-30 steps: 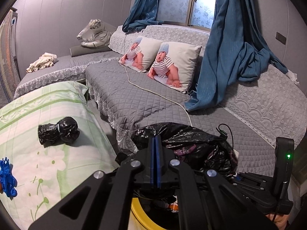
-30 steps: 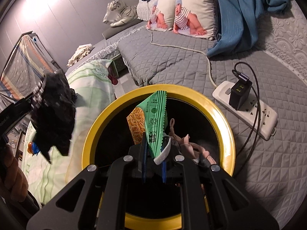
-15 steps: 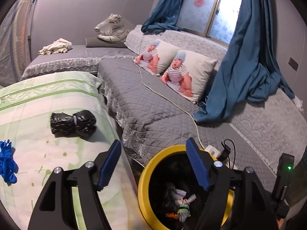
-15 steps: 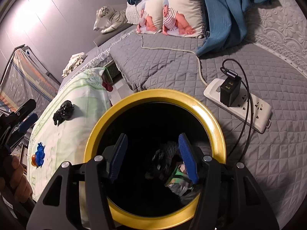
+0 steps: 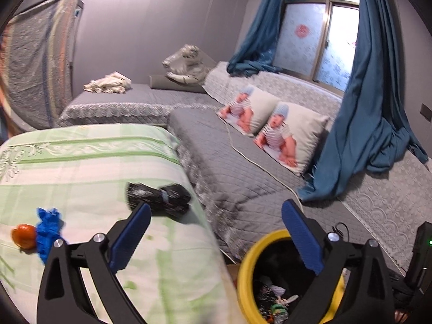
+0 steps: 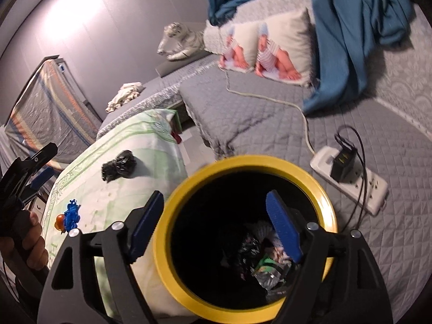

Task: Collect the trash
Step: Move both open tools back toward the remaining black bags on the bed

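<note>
A yellow-rimmed trash bin stands under my right gripper, whose jaws are opening with nothing between them. Inside the bin lie a green wrapper and dark bags. My left gripper is also opening and empty, to the left of the bin. Just beyond its left finger, a tied black bag bundle lies on the green floral cover. A crumpled blue piece and an orange bit lie farther left. The bundle also shows in the right wrist view.
A white power strip with a black charger lies on the grey quilted sofa right of the bin. Baby-print pillows and blue curtains sit behind. A hand holds the left gripper at the left edge.
Both grippers went from shut to wide apart. The left let go of a black bag and the right of a green wrapper, into the bin. The left swung towards the green cover; the right rose.
</note>
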`<state>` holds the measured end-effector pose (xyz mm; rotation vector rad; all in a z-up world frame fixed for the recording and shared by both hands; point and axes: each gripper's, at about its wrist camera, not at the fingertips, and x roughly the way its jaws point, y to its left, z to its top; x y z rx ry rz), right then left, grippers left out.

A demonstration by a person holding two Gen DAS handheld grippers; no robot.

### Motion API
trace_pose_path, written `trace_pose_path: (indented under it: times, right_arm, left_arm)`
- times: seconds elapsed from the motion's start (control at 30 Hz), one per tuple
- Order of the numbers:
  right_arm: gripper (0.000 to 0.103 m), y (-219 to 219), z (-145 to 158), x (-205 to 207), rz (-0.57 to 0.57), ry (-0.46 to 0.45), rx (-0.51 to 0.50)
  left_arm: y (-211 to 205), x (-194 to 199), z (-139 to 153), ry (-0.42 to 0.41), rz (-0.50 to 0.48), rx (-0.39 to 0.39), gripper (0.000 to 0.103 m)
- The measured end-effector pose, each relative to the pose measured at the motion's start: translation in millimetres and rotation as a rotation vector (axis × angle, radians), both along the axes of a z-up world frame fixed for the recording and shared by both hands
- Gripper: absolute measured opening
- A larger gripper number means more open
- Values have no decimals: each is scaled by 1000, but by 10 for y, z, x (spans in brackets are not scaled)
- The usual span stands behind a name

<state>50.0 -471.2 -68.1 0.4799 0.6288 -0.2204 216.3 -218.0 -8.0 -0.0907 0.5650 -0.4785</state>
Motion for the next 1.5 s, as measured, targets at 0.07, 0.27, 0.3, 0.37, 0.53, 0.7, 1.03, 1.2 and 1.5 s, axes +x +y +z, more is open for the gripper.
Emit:
trace_pose_path:
  times: [0.07, 0.27, 0.3, 0.37, 0.53, 0.7, 1.03, 1.2, 1.5]
  right_arm:
    - [83, 107, 91, 52, 31, -29, -8]
    - [91, 446, 312, 270, 109, -91, -64]
    - [92, 483, 337, 306, 118, -97, -71]
    - [92, 615, 387, 424, 149, -108, -89]
    - [92, 942, 425, 757, 220, -113, -106]
    - [92, 1281, 381, 1110, 293, -97, -130]
    - [92, 1654, 143, 1820, 356, -58, -211]
    - [94, 1750, 35, 2082, 405, -57, -238]
    - [94, 1823, -153, 2347, 457, -58, -286]
  left_arm:
    - [163, 11, 66, -24, 35, 1, 95]
    - [803, 93, 222, -93, 165, 16, 95]
    - [950, 119, 232, -98, 201, 20, 95]
    - [1138, 157, 244, -96, 235, 16, 95]
    - [1721, 216, 155, -83, 335, 29, 95]
    - [2174, 277, -28, -46, 415, 62, 95]
    - [2634, 334, -471, 51, 458, 113, 95]
    - [2545, 387, -640, 76, 403, 155, 95]
    - [2394, 534, -871, 127, 344, 203, 95]
